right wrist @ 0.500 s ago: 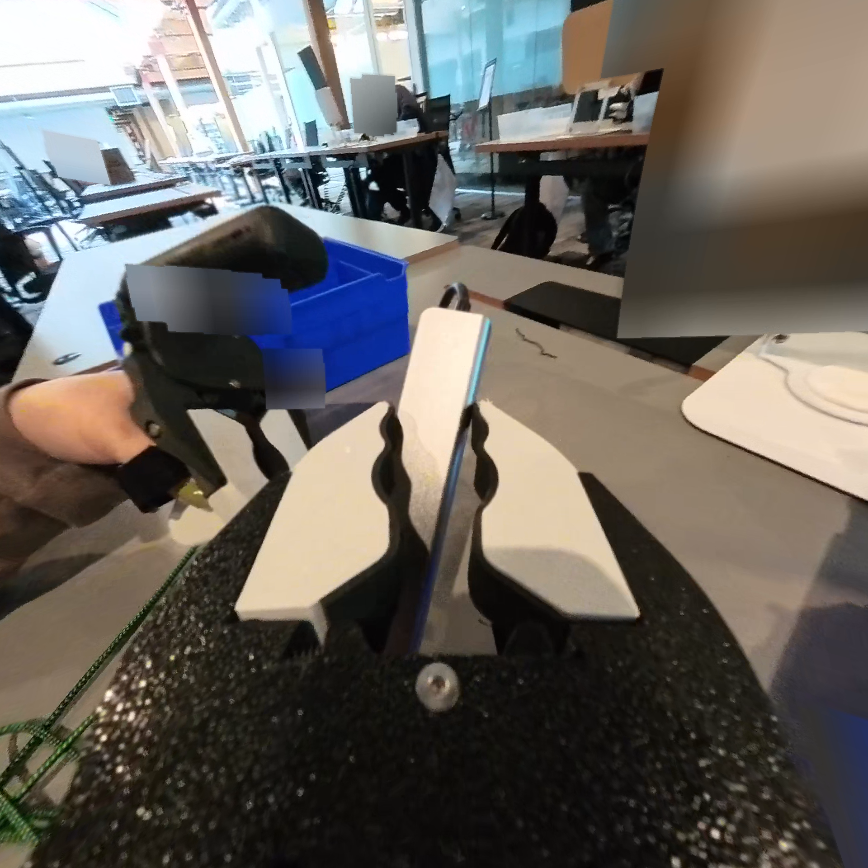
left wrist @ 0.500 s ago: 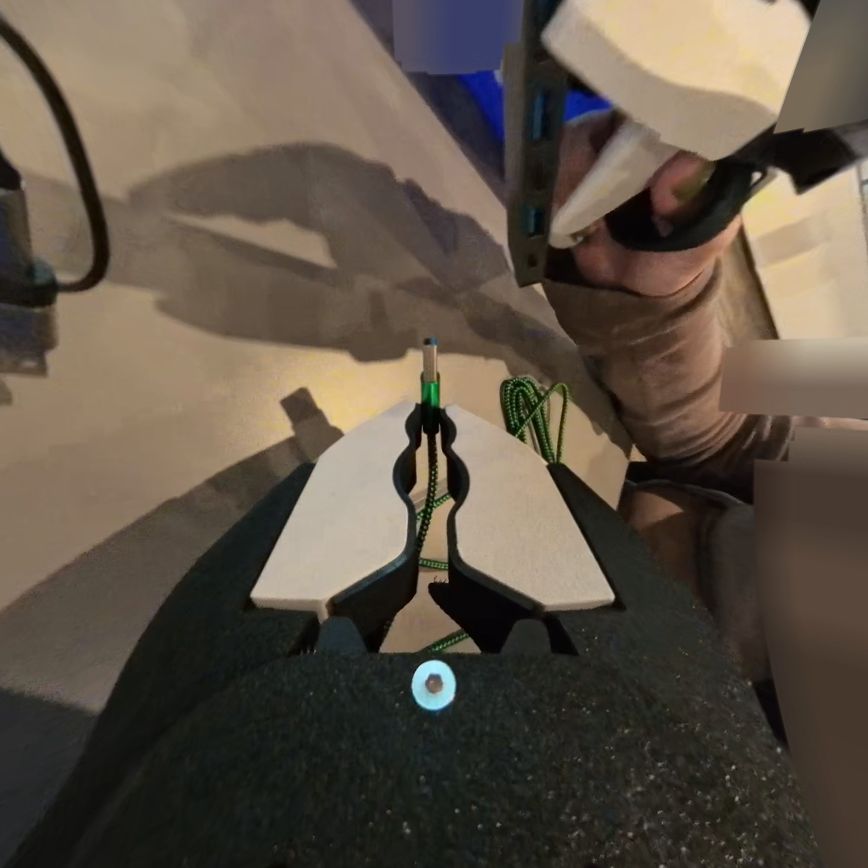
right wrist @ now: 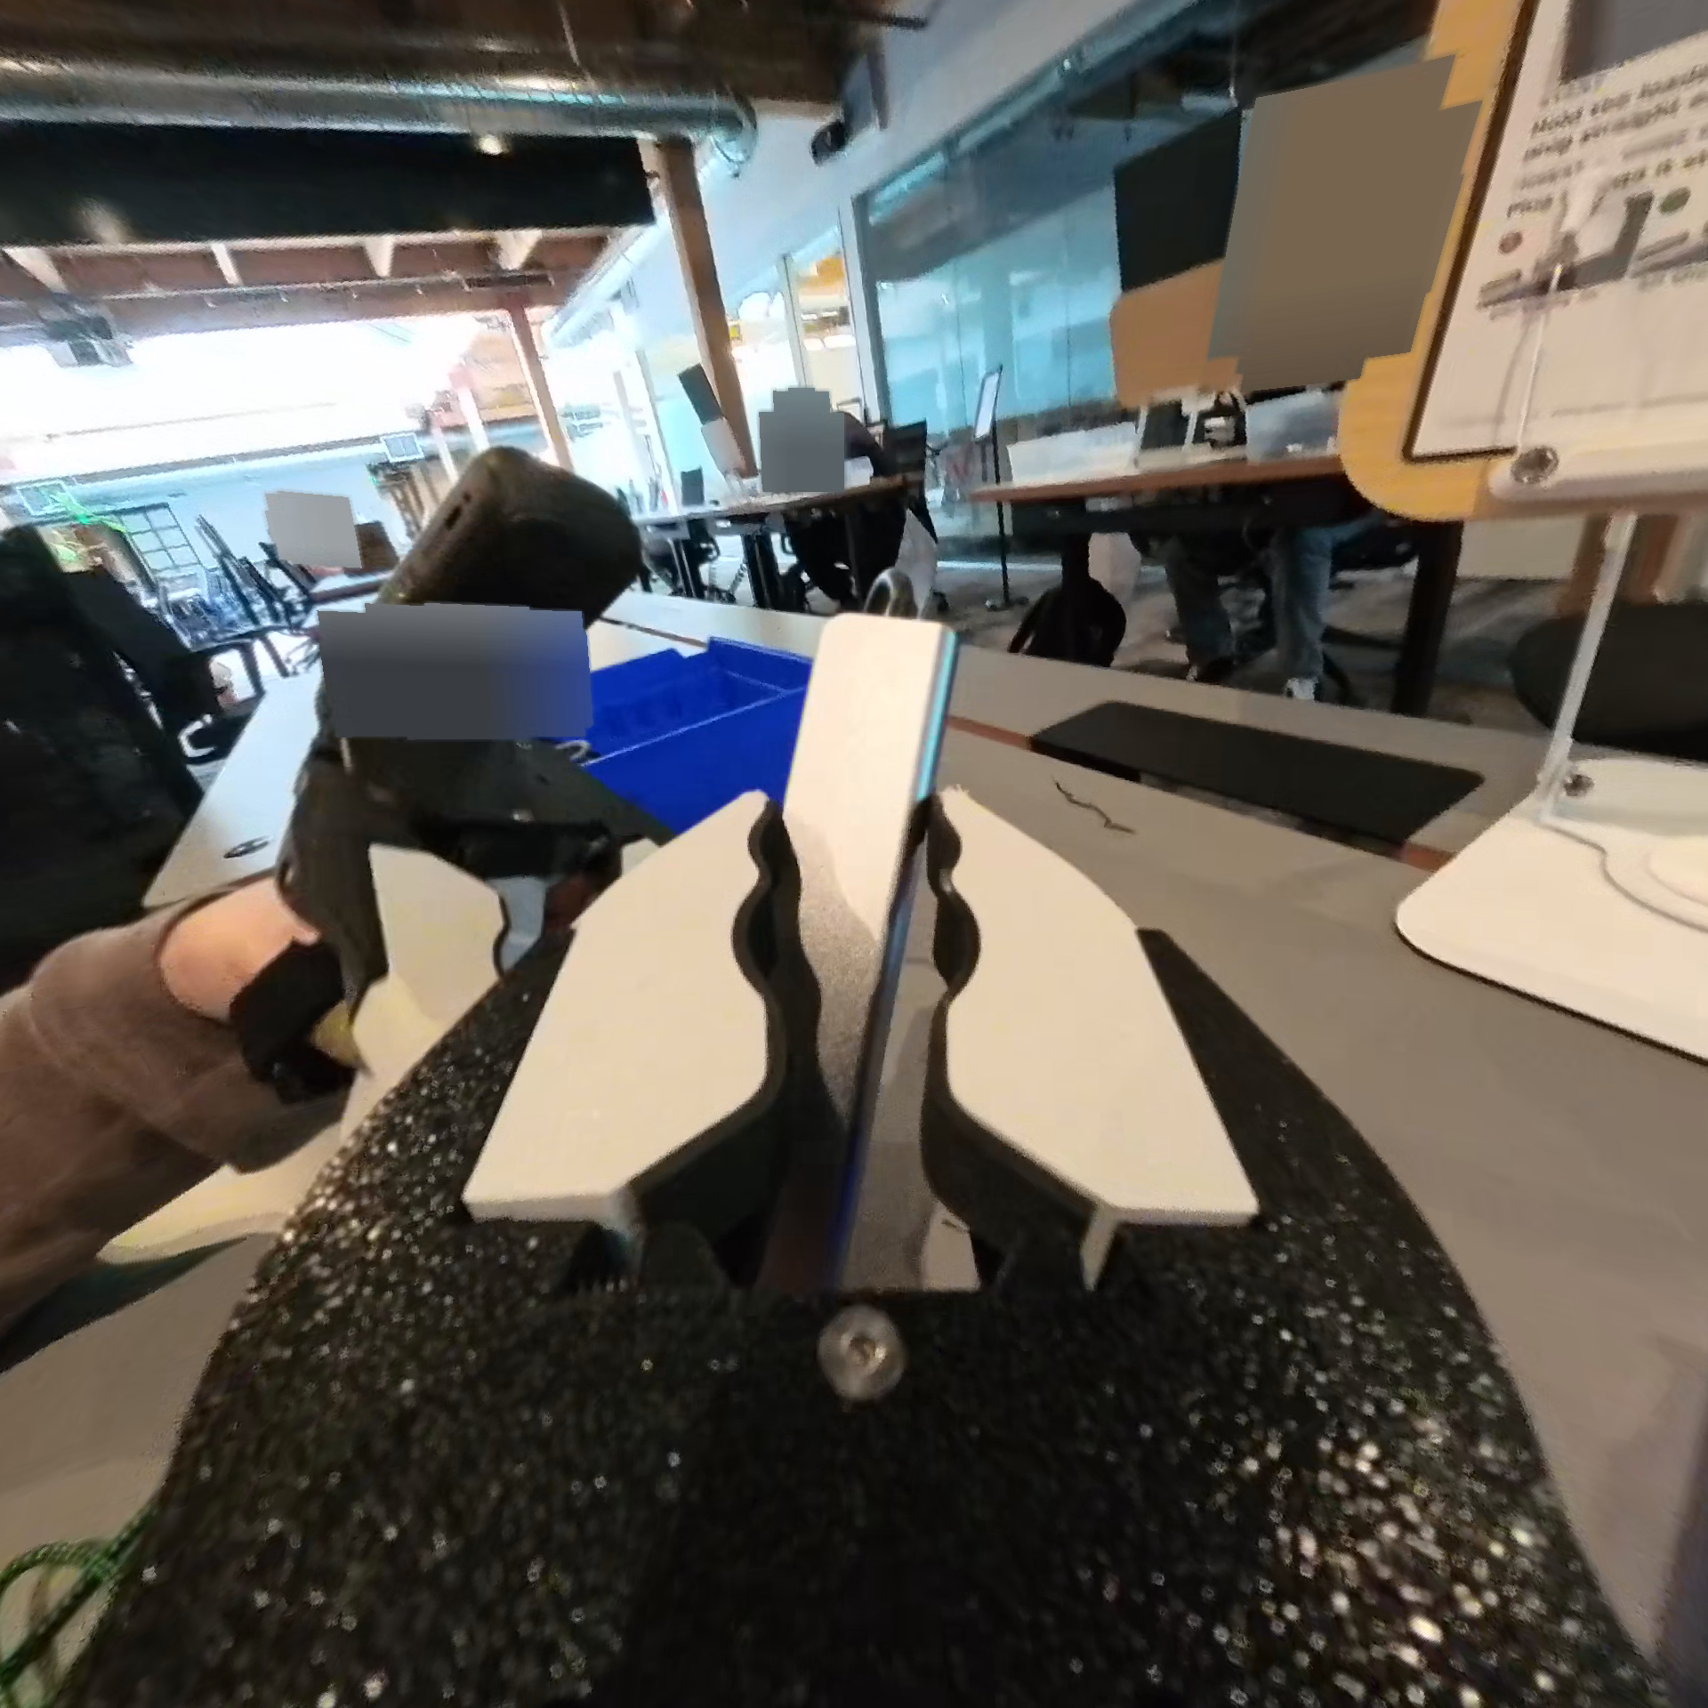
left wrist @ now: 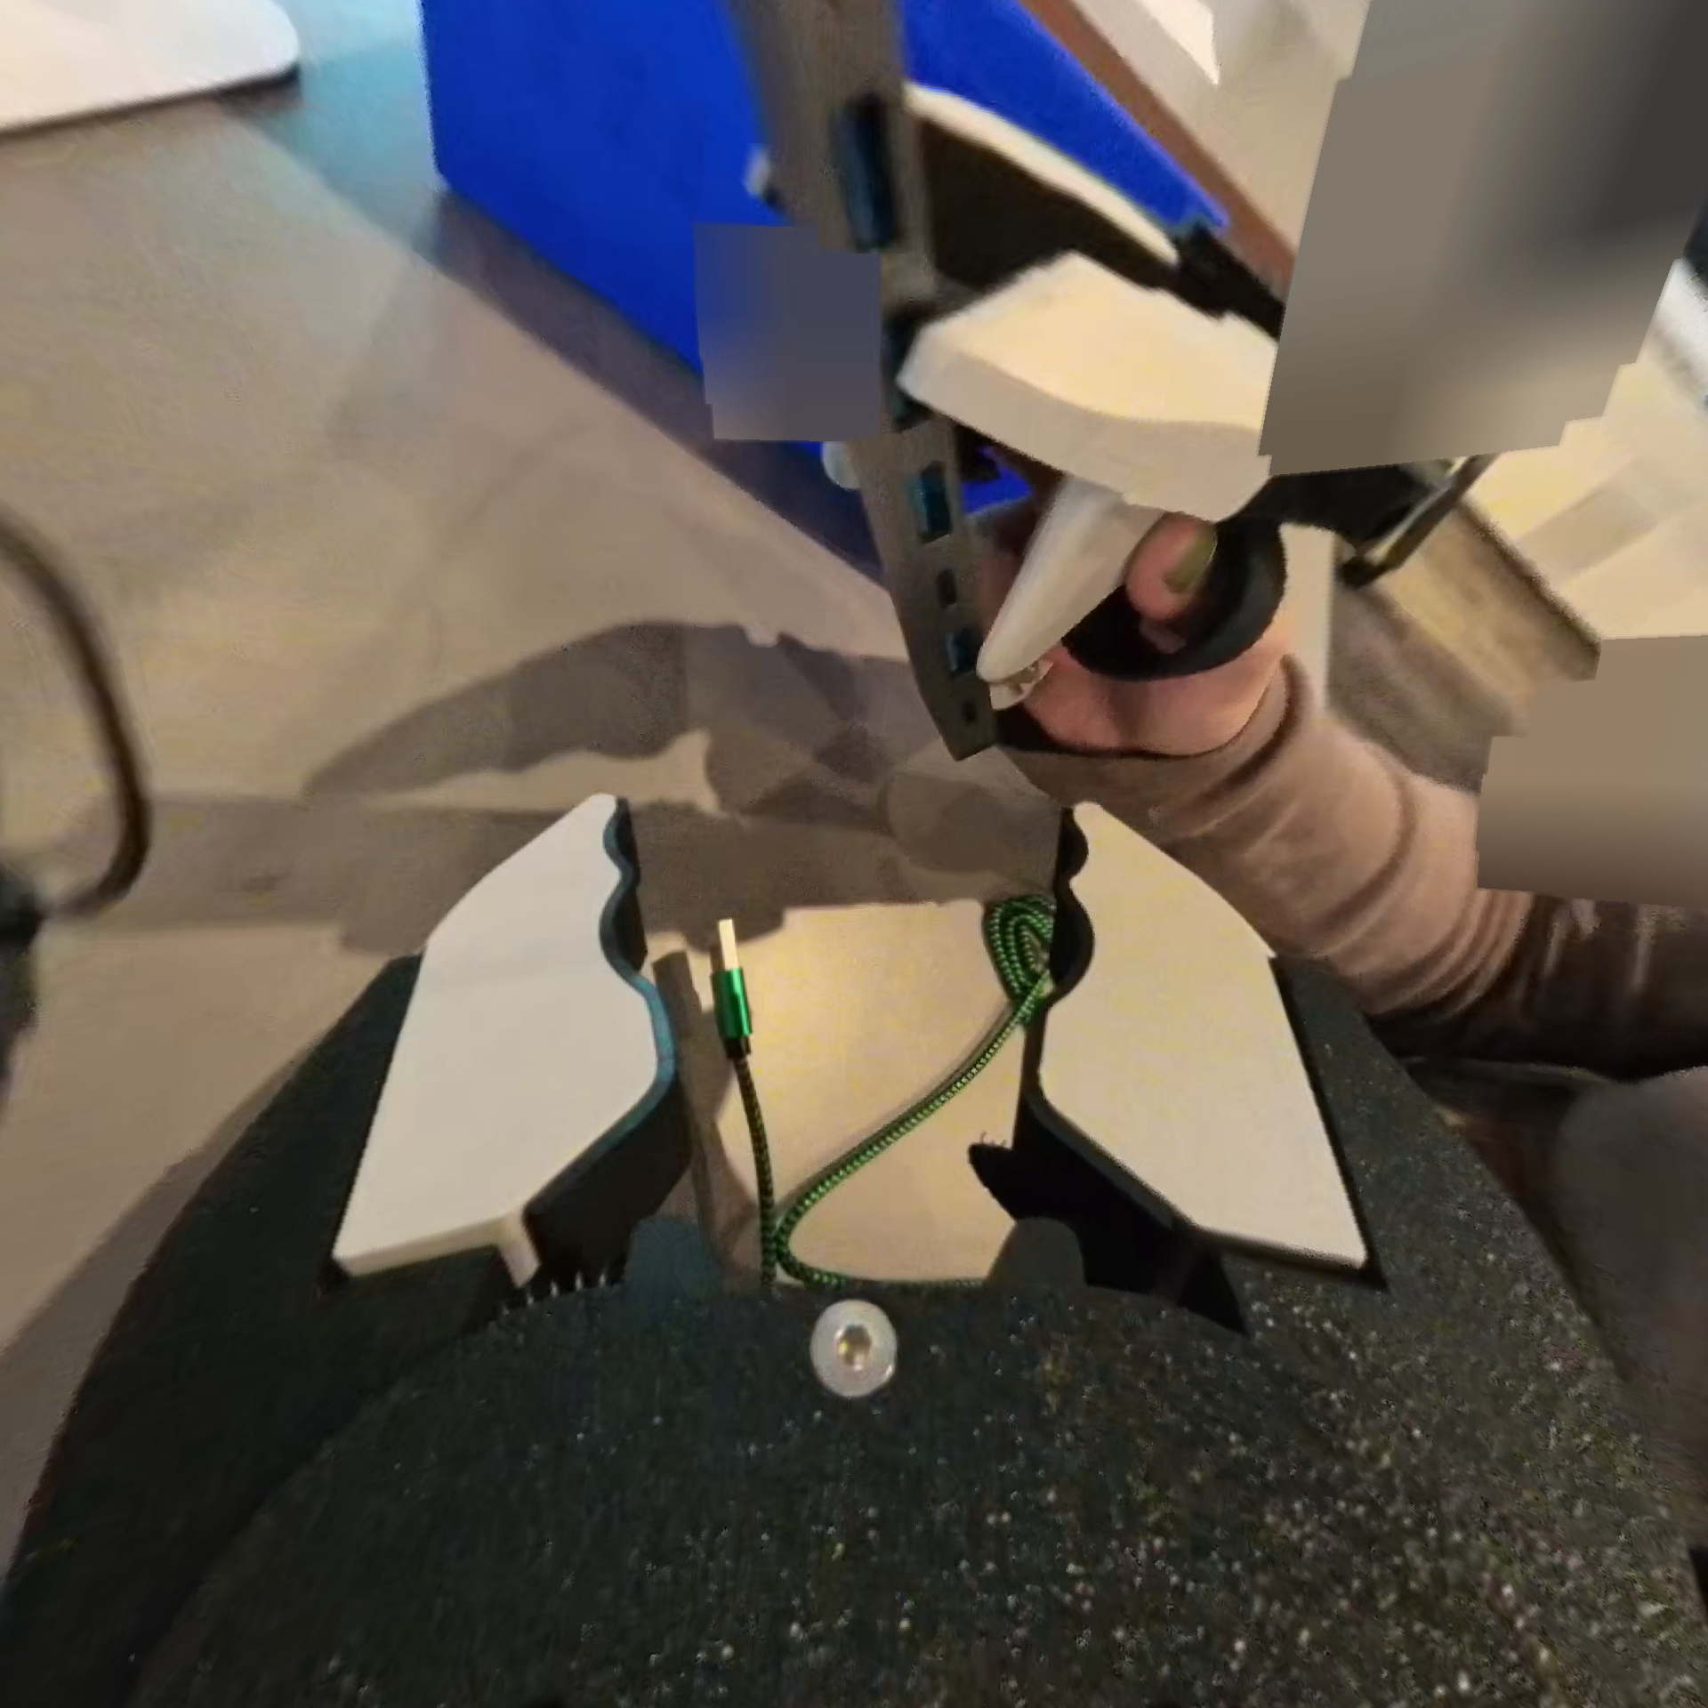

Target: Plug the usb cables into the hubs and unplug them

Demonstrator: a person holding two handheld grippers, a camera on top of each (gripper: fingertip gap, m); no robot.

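My left gripper (left wrist: 841, 823) is open and empty, just above the grey table. The green USB plug (left wrist: 735, 1003) lies on the table between its fingers, nearer the left one. Its green braided cable (left wrist: 887, 1137) trails back and loops to the right. My right gripper (right wrist: 855, 799) is shut on a flat grey hub (right wrist: 869, 721) that sticks up past its fingertips. In the left wrist view the hub (left wrist: 924, 518) hangs edge-on above and beyond the plug, with blue ports facing left. The left gripper (right wrist: 462, 924) also shows in the right wrist view, at the left.
A blue bin (right wrist: 702, 730) stands behind the hub; it also shows in the left wrist view (left wrist: 591, 185). A white stand base (right wrist: 1571, 924) and a black mat (right wrist: 1248, 776) lie at the right. A black cable loop (left wrist: 102, 739) sits at the far left. A brown sleeve (left wrist: 1294, 832) reaches in from the right. Some 9 cm of space lies between my two pairs of fingers.
My left gripper has opened and let go of the green USB plug, which now lies on the table. The right gripper still holds the hub and has tilted upward.
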